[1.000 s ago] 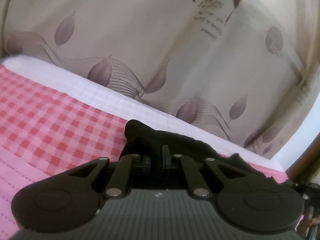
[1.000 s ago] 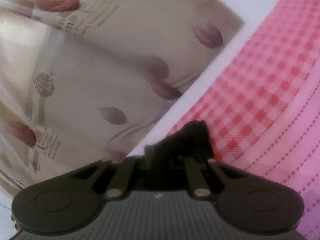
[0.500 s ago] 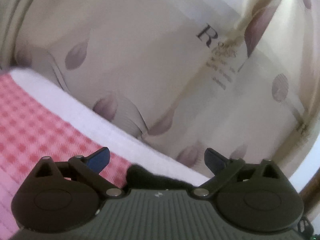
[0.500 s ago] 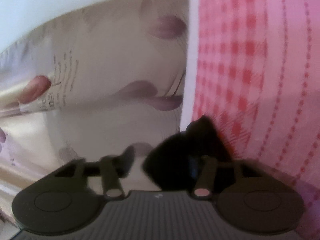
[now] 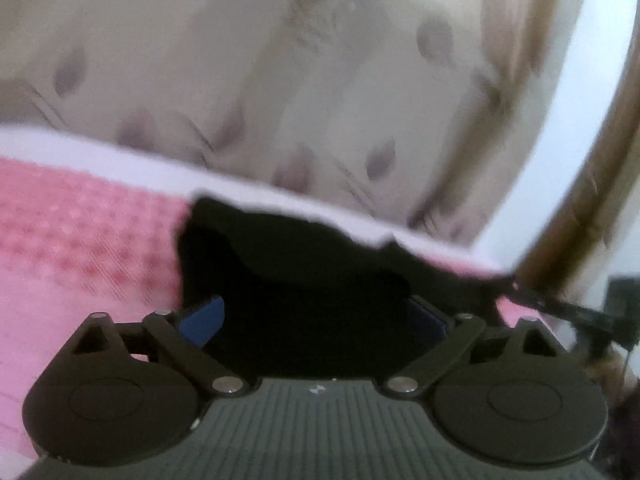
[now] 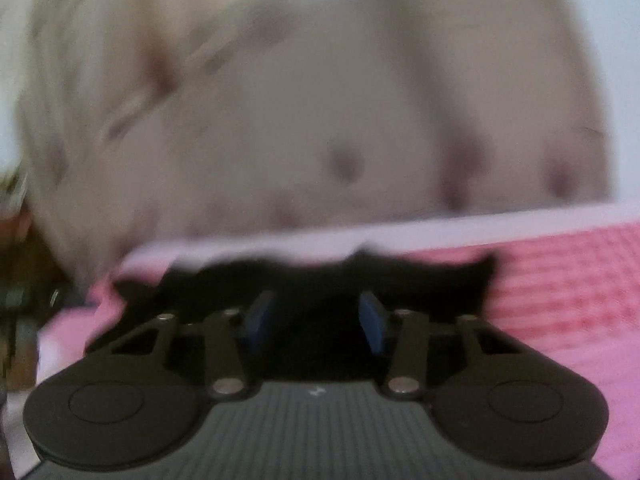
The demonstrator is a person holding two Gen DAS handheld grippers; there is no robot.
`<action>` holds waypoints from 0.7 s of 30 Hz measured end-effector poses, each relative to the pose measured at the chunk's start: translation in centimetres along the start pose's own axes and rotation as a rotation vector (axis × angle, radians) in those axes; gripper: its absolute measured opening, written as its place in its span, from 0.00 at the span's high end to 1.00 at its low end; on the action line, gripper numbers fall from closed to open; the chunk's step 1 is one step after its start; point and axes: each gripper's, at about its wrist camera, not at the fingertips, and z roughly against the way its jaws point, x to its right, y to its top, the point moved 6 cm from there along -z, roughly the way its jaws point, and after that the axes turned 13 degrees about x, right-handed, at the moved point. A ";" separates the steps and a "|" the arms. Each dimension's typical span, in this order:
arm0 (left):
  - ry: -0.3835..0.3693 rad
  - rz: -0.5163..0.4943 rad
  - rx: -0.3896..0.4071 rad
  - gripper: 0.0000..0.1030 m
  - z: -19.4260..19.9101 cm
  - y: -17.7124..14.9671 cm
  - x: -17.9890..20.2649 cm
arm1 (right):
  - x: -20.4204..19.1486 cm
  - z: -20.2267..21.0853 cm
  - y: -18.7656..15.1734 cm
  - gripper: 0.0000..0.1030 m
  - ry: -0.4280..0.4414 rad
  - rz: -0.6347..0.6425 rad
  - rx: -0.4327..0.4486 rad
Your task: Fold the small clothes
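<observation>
Here, left gripper (image 5: 316, 320): tilted gently downward over the bed, jaws spread wide, having just narrowed a little; blue pads (image 5: 202, 320) stand far apart and press on nothing. Black garment (image 5: 296, 264): lies on the pink checked cover (image 5: 80, 240), just ahead of and between the left jaws, its far edge against the cover's white border (image 5: 280, 196).

Right gripper (image 6: 316, 316): also tilted gently downward, jaws partly apart, having just been closing; blue pads (image 6: 258, 316) clear of the cloth, gripping nothing that the blurred view shows. Garment (image 6: 320, 276): spread crosswise just beyond the right fingertips, part of it between the jaws. Curtain (image 5: 240, 80): leaf-printed, hanging behind the bed.
</observation>
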 end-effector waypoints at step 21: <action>0.186 0.159 0.204 0.09 -8.4 6.4 -6.1 | 6.0 -5.0 3.7 0.71 -0.298 -0.180 0.213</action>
